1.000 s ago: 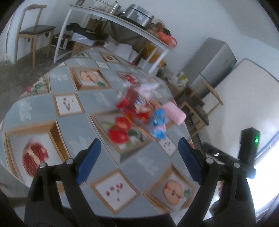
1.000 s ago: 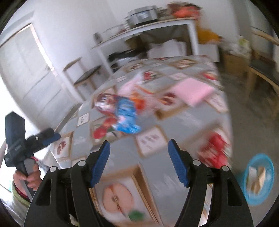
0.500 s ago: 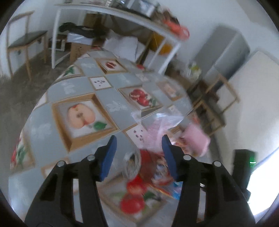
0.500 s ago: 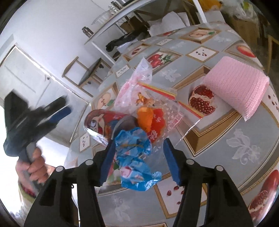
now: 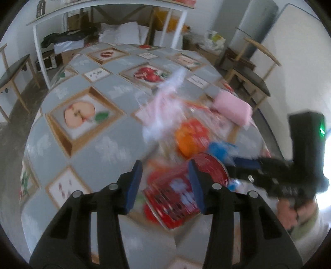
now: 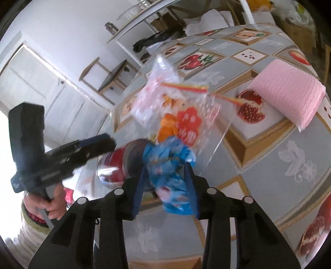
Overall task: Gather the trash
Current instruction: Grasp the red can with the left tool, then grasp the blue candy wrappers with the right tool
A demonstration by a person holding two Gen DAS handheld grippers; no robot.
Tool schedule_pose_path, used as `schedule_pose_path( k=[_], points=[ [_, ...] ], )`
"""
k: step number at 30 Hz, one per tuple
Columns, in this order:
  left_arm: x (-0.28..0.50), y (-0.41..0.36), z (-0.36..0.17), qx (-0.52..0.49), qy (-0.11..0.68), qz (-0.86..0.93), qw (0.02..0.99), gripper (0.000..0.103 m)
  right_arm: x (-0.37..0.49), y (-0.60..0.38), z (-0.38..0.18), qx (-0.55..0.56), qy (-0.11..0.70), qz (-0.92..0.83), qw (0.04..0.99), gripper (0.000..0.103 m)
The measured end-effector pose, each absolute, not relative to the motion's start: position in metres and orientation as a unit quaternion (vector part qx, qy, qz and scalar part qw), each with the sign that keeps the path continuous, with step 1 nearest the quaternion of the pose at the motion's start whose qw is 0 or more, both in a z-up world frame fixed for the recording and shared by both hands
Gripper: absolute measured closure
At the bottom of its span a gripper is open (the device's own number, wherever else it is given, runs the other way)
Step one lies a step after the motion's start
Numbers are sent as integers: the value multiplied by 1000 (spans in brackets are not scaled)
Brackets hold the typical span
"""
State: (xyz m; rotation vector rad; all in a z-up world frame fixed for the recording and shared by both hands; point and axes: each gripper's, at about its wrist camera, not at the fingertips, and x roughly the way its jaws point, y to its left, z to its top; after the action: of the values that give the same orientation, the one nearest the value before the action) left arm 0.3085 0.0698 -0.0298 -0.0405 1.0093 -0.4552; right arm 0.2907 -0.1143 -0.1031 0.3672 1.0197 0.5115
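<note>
A heap of trash lies on the fruit-patterned tablecloth (image 5: 99, 140): a red snack canister (image 5: 175, 198), a clear plastic bag (image 6: 186, 111) with orange and red wrappers, and a crumpled blue wrapper (image 6: 171, 175). My left gripper (image 5: 165, 180) stands around the red canister, its jaws partly open, the view blurred. My right gripper (image 6: 165, 182) has the blue wrapper between its blue fingers (image 6: 191, 184), which press its sides. The right gripper (image 5: 248, 163) also shows in the left wrist view, and the left gripper (image 6: 99, 142) in the right wrist view.
A pink foam pad (image 6: 287, 93) lies on the table to the right of the heap. Wooden chairs (image 5: 250, 76) stand beside the table, and a white shelf table (image 5: 107, 12) stands behind it. A white door (image 6: 41, 87) is at the left.
Both grippers have come down onto the heap and narrowed. The left now straddles the red canister. The right has closed in on the blue wrapper.
</note>
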Motion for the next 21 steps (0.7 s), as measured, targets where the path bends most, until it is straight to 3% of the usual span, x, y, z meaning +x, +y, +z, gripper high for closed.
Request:
schedule_pose_path(
  k=[9, 12, 21],
  points=[
    [221, 75, -40, -51, 488, -297, 819, 53, 240, -112, -105, 158, 493, 250, 818, 66],
    [207, 69, -41, -37, 483, -317, 815, 44, 232, -112, -104, 162, 494, 250, 817, 66],
    [201, 58, -36, -27, 490, -326, 808, 40, 227, -116, -105, 175, 493, 238, 818, 66]
  ],
)
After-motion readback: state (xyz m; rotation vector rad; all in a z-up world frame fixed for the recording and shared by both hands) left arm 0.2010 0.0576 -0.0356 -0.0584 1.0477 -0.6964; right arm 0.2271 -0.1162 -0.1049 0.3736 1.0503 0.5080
